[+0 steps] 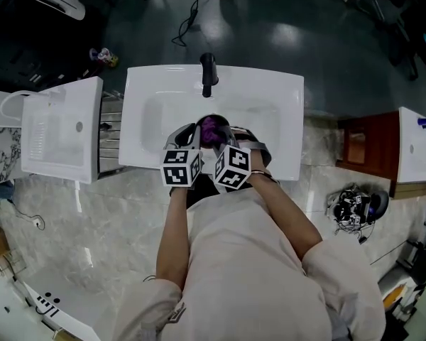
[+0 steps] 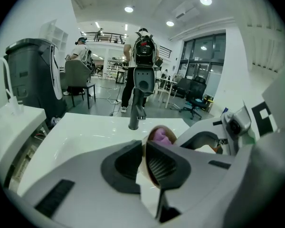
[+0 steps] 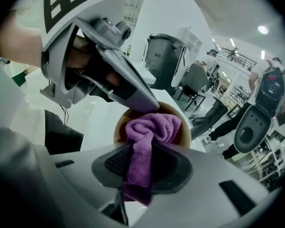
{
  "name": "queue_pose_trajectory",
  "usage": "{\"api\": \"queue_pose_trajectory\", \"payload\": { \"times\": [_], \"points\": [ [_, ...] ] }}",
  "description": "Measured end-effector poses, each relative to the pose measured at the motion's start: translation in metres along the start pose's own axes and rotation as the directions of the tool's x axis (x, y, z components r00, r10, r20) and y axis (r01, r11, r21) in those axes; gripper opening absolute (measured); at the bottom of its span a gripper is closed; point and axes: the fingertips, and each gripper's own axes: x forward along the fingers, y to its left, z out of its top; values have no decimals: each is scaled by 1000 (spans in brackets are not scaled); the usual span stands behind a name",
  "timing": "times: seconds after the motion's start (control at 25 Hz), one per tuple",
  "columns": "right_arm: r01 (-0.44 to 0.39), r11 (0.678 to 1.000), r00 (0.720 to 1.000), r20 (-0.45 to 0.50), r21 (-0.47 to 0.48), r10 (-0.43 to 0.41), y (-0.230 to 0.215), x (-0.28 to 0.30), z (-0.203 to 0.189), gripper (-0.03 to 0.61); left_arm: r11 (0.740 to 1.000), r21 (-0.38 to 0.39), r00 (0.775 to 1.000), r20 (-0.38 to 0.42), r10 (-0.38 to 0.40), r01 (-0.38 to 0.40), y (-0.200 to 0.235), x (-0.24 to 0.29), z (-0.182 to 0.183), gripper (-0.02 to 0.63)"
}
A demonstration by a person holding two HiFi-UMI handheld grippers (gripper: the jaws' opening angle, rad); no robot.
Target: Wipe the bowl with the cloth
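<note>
Cloth (image 3: 152, 127) fills bowl (image 3: 185, 130), pinched by right hand-held gripper (image 3: 143, 161); left hand-held gripper (image 2: 143, 160) clamps bowl's rim.

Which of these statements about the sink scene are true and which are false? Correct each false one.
1. The left gripper grips the bowl by its rim. True.
2. The cloth is green. False: it is purple.
3. The right gripper is shut on the cloth. True.
4. The bowl is empty. False: the bunched cloth sits inside it.
5. A dark tap stands at the back of the white sink. True.
</note>
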Motion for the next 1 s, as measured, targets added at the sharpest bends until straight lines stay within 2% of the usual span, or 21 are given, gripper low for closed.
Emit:
{"api": "queue_pose_trajectory", "payload": {
  "times": [0.12,0.32,0.84,1.0],
  "points": [
    [-25,999,999,45,-21,25,10,-1,13,95,1000,11,1000,1,-17,17,-2,-1,3,31],
    [5,1000,991,131,12,-7,2,-7,25,94,998,22,998,2,-62,62,-13,-6,4,28],
    [119,990,976,174,79,-131,-21,-12,20,97,995,62,997,16,-79,78,-24,-9,8,29],
    [164,978,969,163,133,-184,-35,-17,13,97,993,75,996,6,-88,87,-28,-8,5,29]
  ]
}}
